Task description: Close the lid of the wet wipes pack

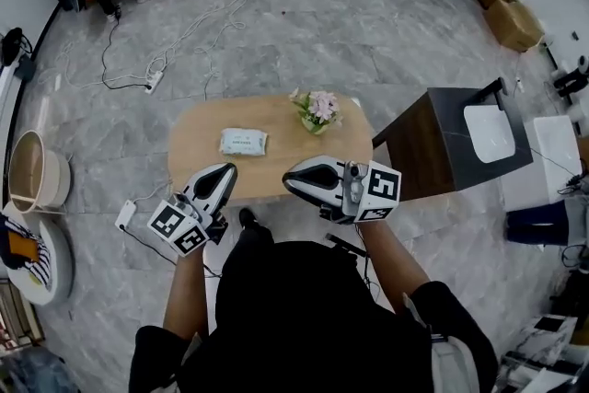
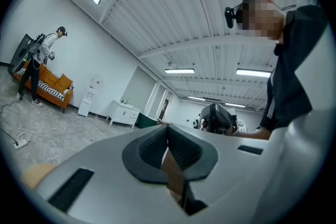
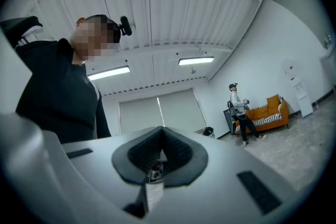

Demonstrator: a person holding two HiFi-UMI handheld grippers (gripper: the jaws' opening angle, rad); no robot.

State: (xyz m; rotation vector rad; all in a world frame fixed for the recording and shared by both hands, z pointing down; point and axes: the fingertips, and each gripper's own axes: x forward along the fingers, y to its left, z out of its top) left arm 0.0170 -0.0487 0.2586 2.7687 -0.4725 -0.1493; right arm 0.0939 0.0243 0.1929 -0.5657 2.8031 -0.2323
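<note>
The left tool (image 1: 227,168) is shut: in the left gripper view its two dark pads meet at the tips (image 2: 168,127) and nothing is held between them. The right tool (image 1: 289,179) is shut in the same way, its pads touching at the tips (image 3: 161,132) with nothing in their grip.

In the head view both tools are held side by side over the near edge of the table (image 1: 193,170), tips pointing away from the person, the left one a little lower than the right. The wet wipes pack (image 1: 243,142) lies flat on the table just ahead of the left tool's tips and apart from both tools. From here it is too small to tell whether its lid is up or down.

A small bunch of flowers (image 1: 317,110) stands ahead of the right tool, to the right of the pack. A dark cabinet (image 1: 419,147) stands to the right of the right tool, beside the table. Far beyond the right tool's tips, a person (image 3: 239,107) stands by an orange sofa (image 3: 270,113).
</note>
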